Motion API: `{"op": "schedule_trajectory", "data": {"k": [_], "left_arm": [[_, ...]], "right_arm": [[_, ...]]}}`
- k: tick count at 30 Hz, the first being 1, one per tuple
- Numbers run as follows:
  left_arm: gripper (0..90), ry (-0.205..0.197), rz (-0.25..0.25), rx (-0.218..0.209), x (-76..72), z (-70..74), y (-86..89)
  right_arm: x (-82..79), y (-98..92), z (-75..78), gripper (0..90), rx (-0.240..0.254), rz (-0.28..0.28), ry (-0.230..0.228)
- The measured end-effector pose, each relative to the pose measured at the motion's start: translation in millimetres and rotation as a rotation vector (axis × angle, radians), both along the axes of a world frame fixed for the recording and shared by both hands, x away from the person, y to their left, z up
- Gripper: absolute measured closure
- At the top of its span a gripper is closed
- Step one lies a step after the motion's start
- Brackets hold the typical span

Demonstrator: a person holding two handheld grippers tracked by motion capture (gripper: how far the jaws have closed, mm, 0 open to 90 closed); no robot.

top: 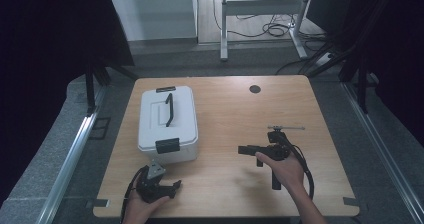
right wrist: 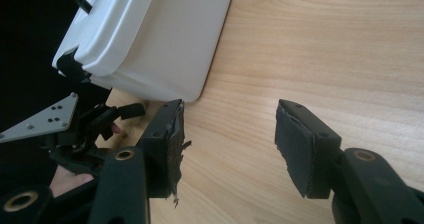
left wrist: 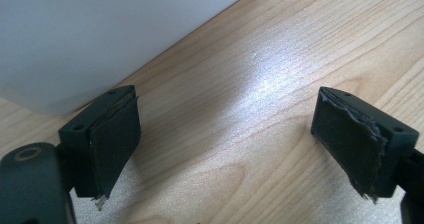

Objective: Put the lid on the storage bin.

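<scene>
While hovering near white box (top: 167, 124) on table (top: 225, 134): left gripper (left wrist: 227, 144), right gripper (right wrist: 227, 144), jaws apart, empty; advisable: approaching front latch (top: 167, 145) squarely.

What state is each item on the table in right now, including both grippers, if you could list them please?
White cooler box: lid shut, front latch down, black handle folded flat on the lid.
Left gripper: open, empty, jaws over bare wood beside the box.
Right gripper: open, empty, pointing toward the box.
Table: wooden top, round grommet near its far edge.
</scene>
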State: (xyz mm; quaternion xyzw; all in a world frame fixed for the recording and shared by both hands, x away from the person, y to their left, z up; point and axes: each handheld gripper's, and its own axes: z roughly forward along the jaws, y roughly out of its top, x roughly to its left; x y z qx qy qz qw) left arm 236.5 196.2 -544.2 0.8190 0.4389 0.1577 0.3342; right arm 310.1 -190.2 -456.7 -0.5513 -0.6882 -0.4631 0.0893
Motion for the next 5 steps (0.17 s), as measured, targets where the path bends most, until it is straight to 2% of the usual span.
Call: {"op": "schedule_trajectory", "data": {"k": [5], "left_arm": [[12.0,0.000,0.013,-0.002,2.6,-0.2,0.7]], "right_arm": [[-2.6,0.5,-1.1,45.2,0.008,0.011,-0.002]]}}
